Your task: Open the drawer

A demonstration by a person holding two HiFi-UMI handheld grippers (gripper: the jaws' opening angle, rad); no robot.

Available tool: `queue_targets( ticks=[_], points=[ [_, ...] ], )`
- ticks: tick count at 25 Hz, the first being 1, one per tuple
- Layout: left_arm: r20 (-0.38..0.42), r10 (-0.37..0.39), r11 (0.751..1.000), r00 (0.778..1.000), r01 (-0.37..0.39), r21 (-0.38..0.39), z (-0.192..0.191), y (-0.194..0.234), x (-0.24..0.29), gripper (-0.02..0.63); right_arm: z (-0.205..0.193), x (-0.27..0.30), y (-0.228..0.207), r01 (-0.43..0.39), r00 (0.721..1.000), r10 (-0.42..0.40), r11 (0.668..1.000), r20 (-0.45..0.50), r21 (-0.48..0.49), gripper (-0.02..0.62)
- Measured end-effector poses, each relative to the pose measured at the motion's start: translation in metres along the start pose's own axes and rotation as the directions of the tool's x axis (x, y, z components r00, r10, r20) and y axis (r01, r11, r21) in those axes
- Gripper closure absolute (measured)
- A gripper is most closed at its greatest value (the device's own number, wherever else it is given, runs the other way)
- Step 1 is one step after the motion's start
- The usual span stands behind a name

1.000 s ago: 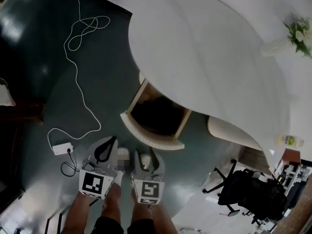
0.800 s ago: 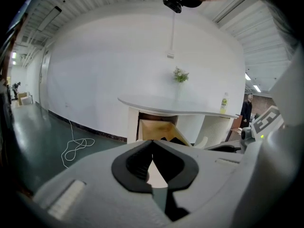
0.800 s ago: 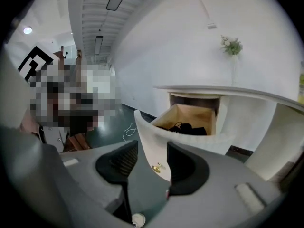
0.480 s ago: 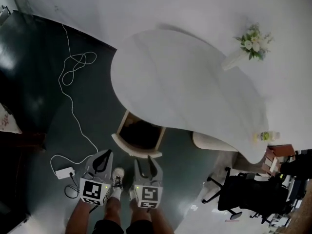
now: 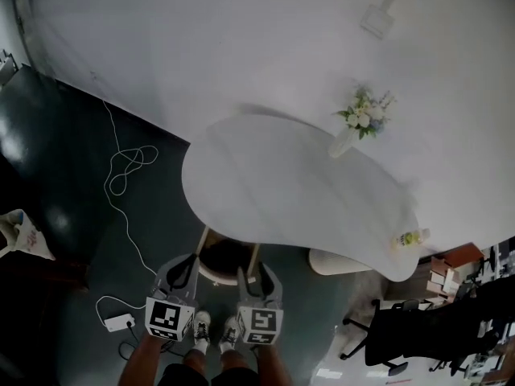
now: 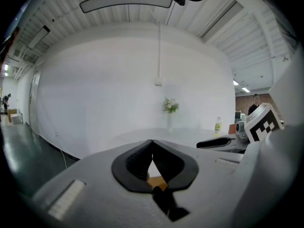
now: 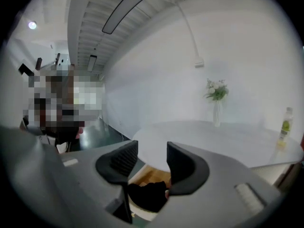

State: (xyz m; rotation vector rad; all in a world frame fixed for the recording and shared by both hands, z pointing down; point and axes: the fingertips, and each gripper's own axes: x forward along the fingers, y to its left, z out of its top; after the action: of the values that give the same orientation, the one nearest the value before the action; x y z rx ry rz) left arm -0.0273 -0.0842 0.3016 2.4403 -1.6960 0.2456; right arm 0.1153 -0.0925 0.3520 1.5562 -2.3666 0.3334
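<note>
Far to your left a pale bag (image 5: 24, 236) sits on the dark floor (image 5: 72, 175). Next to it one long white cable (image 5: 125, 167) loops over the floor and runs down to one small white plug box (image 5: 119, 322).

Your left tongs (image 6: 152, 144) are closed. The tips touch and hold nothing. They point up over the table.

The one drawer (image 5: 227, 256) is just in front of you, between your two tongs. It sticks out from under the near edge of the table and looks dark inside, with wooden sides. Your two shoes (image 5: 201, 326) stand just behind it.

Your right tongs (image 7: 152, 151) are open. The two tips are apart and nothing is between them. The drawer shows low behind them.

There is one big, round white table (image 5: 273, 191). It covers the back part of the drawer. On it stand one vase of flowers (image 5: 360, 123) and, well apart near the right edge, one small bottle (image 5: 410, 237).

One black chair (image 5: 402, 328) on wheels stands on the floor at the far right.
</note>
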Motion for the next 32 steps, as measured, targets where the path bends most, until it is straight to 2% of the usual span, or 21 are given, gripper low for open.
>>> queue_targets(
  ticks=[5, 6, 9, 13, 19, 32],
  points=[
    [0.042, 0.000, 1.000, 0.999, 0.000, 0.022, 0.055, -0.001, -0.005, 0.595, 0.062, -0.020, -0.012, 0.017, 0.998, -0.015, 0.999, 0.063, -0.036, 0.425],
    [0.050, -0.002, 1.000, 0.999, 0.001, 0.025, 0.064, -0.002, -0.007, 0.595, 0.073, -0.024, -0.014, 0.024, 0.997, -0.021, 0.999, 0.076, -0.047, 0.451],
    [0.067, -0.010, 0.999, 0.998, 0.008, 0.037, 0.084, -0.004, -0.013, 0.595, 0.102, -0.039, -0.018, 0.053, 0.992, -0.044, 0.996, 0.118, -0.070, 0.502],
    [0.092, -0.024, 0.999, 0.995, 0.019, 0.050, 0.107, -0.010, -0.021, 0.595, 0.126, -0.061, -0.024, 0.089, 0.984, -0.075, 0.993, 0.162, -0.077, 0.522],
    [0.112, -0.051, 0.997, 0.992, 0.044, 0.067, 0.122, -0.023, -0.034, 0.595, 0.138, -0.095, -0.040, 0.155, 0.969, -0.138, 0.985, 0.203, -0.073, 0.581],
    [0.139, -0.054, 0.996, 0.989, 0.044, 0.075, 0.129, -0.025, -0.065, 0.595, 0.135, -0.136, -0.033, 0.197, 0.959, -0.174, 0.977, 0.225, -0.083, 0.591]
  ],
)
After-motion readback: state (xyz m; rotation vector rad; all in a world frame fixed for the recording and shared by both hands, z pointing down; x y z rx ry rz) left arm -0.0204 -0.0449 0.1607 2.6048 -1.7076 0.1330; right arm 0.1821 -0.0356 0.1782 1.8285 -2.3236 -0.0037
